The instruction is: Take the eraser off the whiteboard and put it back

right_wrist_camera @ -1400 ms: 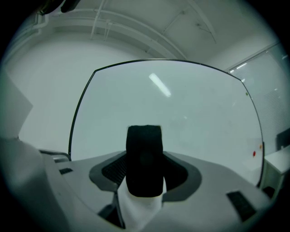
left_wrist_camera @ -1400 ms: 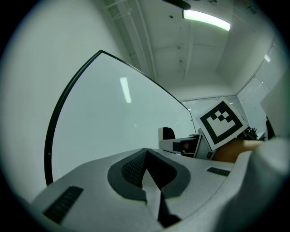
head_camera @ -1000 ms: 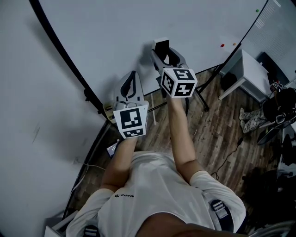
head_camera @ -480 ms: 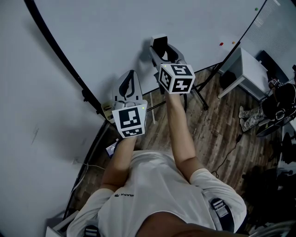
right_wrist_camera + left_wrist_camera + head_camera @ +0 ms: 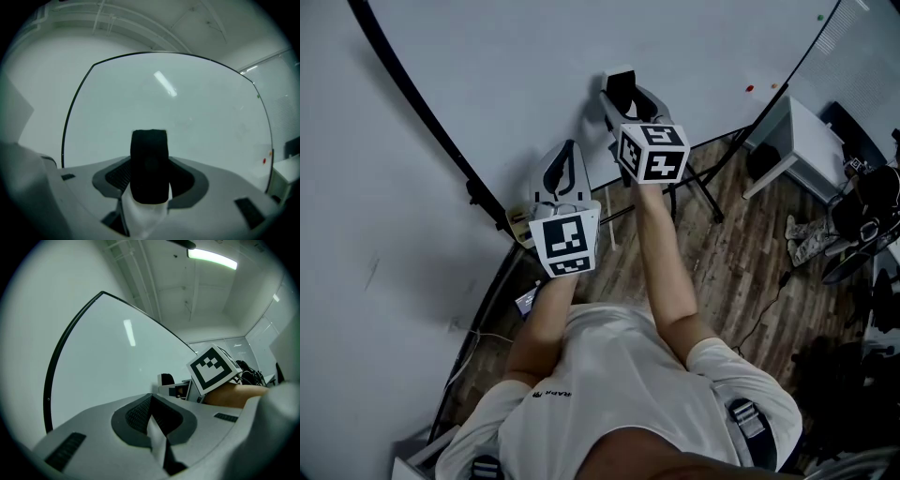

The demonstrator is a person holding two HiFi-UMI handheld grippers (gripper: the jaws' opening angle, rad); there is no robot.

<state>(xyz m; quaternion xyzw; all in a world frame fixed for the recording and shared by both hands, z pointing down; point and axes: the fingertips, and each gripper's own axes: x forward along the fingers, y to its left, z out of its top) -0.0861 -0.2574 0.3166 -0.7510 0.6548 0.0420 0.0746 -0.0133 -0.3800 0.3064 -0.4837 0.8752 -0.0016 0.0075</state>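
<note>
**Right tongs** (image 5: 628, 105): clamped on the eraser (image 5: 149, 165), one pad on each side, with the dark felt end standing proud of the tips. I hold it level and square-on to the whiteboard (image 5: 187, 117), which fills the right gripper view behind it. In the head view the eraser sits against the board or just off it. I cannot tell whether it touches.

Finding: the task is mid-way. The eraser is either lifted clear or about to be set back. I judge the grip is firm because the eraser has no other support here. If I release before it seats on the board, it would likely fall to the floor (image 5: 731, 253).

**Left tongs** (image 5: 151, 401): pads together, nothing between them. I hold them lower than the right tongs and to their left, pointing at the board. They have no part in this step. Held there, they are clear of the right arm's path and do not block my sight of the eraser.
</note>
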